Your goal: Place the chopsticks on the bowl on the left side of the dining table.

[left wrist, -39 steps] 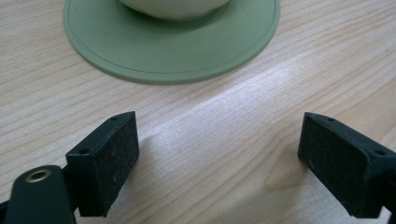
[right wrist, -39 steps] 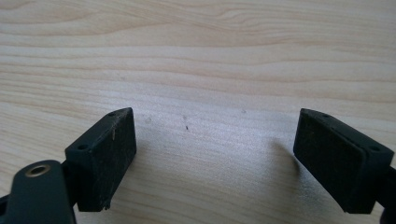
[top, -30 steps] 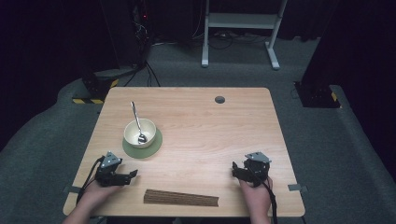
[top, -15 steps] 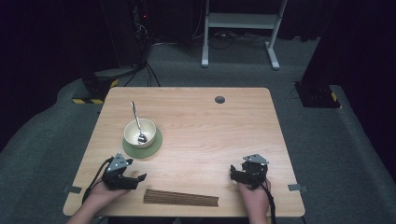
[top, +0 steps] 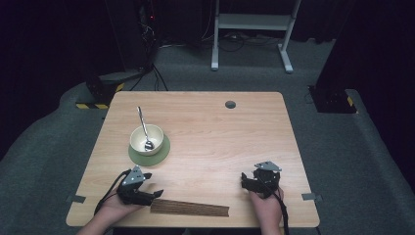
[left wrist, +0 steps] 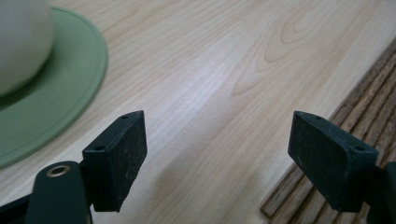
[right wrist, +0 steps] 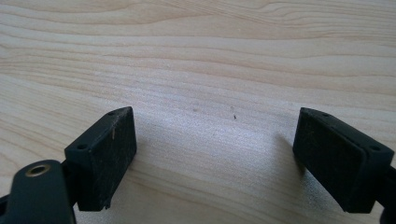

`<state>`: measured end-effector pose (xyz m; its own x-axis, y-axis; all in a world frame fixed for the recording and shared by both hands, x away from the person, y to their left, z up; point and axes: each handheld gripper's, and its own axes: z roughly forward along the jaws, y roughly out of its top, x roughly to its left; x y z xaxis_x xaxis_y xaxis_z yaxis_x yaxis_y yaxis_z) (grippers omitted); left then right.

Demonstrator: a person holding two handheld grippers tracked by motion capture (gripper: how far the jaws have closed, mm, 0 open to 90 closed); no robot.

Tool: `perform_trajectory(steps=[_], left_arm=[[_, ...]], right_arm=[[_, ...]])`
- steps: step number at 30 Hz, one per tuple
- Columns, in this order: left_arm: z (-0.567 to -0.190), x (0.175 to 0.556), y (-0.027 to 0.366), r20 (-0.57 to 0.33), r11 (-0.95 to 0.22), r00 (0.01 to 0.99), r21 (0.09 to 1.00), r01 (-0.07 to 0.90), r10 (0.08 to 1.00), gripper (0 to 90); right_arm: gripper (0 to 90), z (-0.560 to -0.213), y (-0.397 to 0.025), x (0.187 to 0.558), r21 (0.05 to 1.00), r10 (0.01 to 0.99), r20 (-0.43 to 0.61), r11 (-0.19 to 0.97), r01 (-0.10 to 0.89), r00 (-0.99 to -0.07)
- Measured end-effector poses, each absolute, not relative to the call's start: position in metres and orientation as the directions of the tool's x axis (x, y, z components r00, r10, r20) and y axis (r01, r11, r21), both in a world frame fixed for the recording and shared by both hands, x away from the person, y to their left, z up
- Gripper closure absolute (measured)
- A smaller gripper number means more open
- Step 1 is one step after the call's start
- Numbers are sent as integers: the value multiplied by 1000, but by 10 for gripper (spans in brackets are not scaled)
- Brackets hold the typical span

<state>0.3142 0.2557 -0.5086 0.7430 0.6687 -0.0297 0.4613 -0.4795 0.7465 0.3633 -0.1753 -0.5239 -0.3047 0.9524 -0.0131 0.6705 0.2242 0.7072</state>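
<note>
Slats of dark brown wood make up the mat (top: pixel 190 208), a long narrow strip lying flat near the bottom edge of the frame. Left gripper (top: pixel 152 194) hovers at its left end, jaws wide apart and empty. Right gripper (top: pixel 243 181), lower right, is also wide and empty.

We read no text, label, brand or number anywhere; light wooden worktop (top: pixel 220 137) bears no markings.
</note>
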Motion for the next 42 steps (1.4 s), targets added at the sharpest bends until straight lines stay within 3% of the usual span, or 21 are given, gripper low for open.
perform_trajectory(steps=[7,29,35,42], left_arm=[[-510,310,247,-15,-515,779,742,429,627,190],[-519,313,243,-21,-538,785,717,443,619,190],[-519,314,247,-15,-524,766,720,455,643,218],[-519,312,241,-5,-546,789,720,429,614,322]], right_arm=[[136,-524,-175,363,708,952,-13,226,669,-307],[137,-524,-176,363,709,950,-10,227,668,-311],[137,-524,-176,363,709,950,-9,225,668,-311],[137,-524,-176,363,709,950,-9,226,668,-311]])
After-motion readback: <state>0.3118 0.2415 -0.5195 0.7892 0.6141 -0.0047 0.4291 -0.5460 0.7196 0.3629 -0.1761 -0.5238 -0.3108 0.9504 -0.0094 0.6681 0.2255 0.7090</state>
